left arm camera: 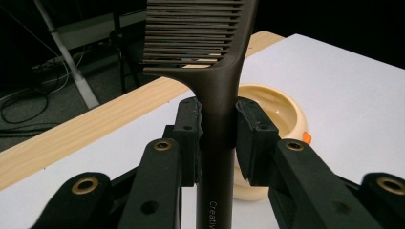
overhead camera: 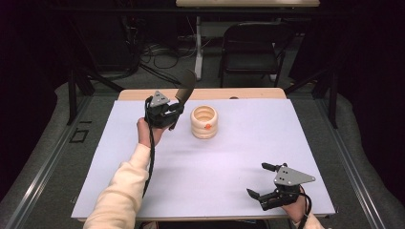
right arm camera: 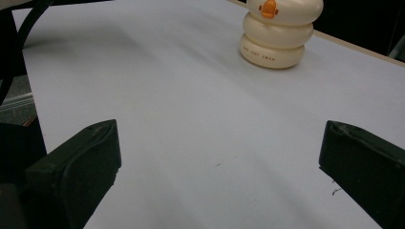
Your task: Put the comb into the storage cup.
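The white table cover [overhead camera: 229, 157] spans the middle of the high view, with a strip of wooden table edge [overhead camera: 215, 93] along its top. Just above centre stands the cream ringed holder [overhead camera: 204, 122], an orange beak on its side. Immediately left of it, raised off the surface, the left gripper [overhead camera: 173, 110] pinches the handle of a dark comb [overhead camera: 184, 93]; the toothed end rises up and to the right, above the jaws. In the left gripper view both pads press the comb's handle [left arm camera: 217, 124], the holder just behind it to the right. At lower right of the high view, the right gripper [overhead camera: 261, 180] has its jaws spread wide with nothing between them, well apart from comb and holder.
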`<state>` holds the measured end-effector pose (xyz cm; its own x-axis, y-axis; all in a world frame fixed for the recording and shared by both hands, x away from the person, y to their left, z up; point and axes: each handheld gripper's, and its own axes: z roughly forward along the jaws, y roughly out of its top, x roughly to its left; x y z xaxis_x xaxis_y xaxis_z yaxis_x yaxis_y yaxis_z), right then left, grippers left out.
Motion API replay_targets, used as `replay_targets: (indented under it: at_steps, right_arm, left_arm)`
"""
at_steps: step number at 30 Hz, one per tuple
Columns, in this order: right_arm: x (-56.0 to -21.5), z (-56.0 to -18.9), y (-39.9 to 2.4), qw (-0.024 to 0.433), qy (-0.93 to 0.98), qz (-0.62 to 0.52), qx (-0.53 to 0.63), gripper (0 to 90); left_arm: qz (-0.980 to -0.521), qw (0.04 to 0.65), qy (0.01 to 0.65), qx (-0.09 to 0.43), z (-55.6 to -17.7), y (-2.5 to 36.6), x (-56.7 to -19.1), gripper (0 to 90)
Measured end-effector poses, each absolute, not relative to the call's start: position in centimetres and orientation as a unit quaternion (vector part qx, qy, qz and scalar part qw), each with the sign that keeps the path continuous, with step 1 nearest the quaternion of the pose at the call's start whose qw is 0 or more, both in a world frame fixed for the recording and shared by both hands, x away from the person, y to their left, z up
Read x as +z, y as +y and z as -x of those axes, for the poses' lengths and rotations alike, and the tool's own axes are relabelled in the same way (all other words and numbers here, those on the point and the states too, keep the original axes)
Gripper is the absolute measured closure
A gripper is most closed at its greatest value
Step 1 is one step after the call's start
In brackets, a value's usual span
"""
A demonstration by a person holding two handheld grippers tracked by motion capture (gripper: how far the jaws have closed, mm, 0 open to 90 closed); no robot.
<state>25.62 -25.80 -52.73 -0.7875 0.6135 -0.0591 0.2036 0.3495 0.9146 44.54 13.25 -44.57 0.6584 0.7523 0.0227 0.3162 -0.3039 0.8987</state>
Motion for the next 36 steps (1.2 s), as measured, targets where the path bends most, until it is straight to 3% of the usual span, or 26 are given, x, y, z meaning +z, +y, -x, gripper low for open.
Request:
replay_targets:
  at_steps: [36]
  right_arm:
    - [-52.8,-25.6,-25.8,0.2,0.797,-0.258,0.509,0.0]
  left_arm:
    - [-0.768,0.495,0.332,0.234,-45.0,11.5,-42.9,72.3]
